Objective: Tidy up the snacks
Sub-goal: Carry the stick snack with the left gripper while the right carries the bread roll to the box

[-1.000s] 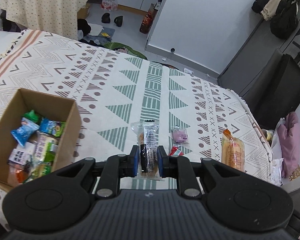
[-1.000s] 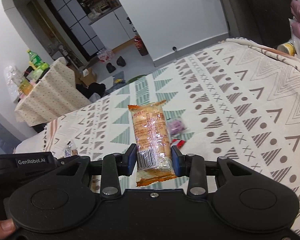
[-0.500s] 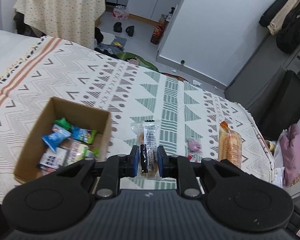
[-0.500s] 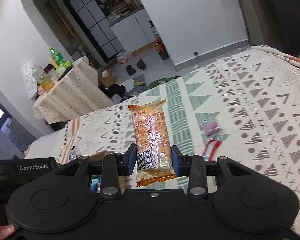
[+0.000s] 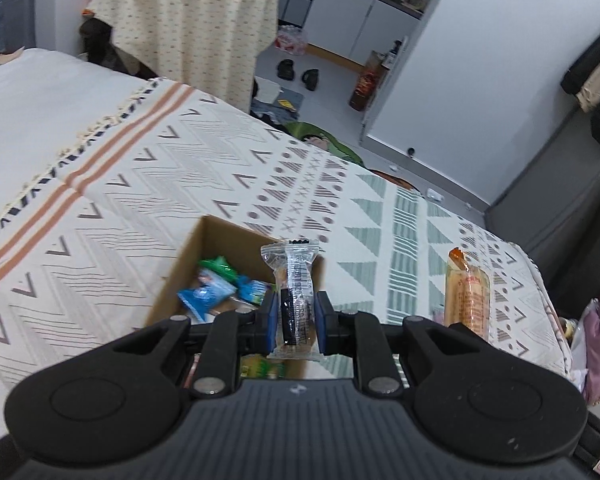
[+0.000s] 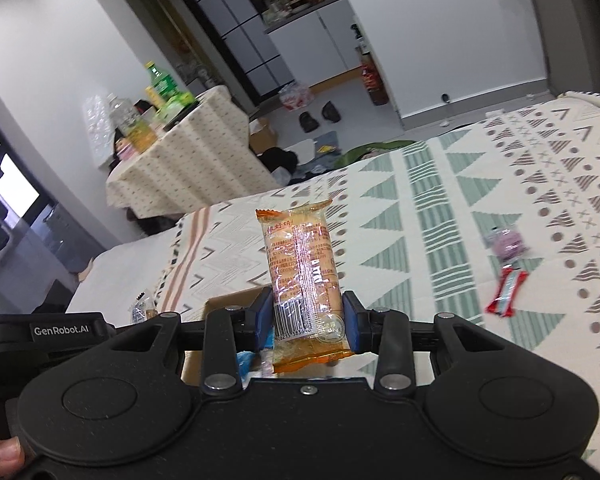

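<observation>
Your left tool [image 5: 295, 316] pinches a clear-wrapped dark snack [image 5: 294, 300] above the cardboard box [image 5: 180, 268], while your right tool [image 6: 306, 322] pinches an orange packet [image 6: 302, 276].

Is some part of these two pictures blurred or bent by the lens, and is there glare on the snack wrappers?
Left wrist view: straight wall edges bow from the fisheye, the far round table is soft, and the clear-wrapped snack in the left gripper is sharp. Right wrist view: a bright streak of glare runs down the orange-wrapped snack in the right gripper, and the red wrapper is smeared.
</observation>
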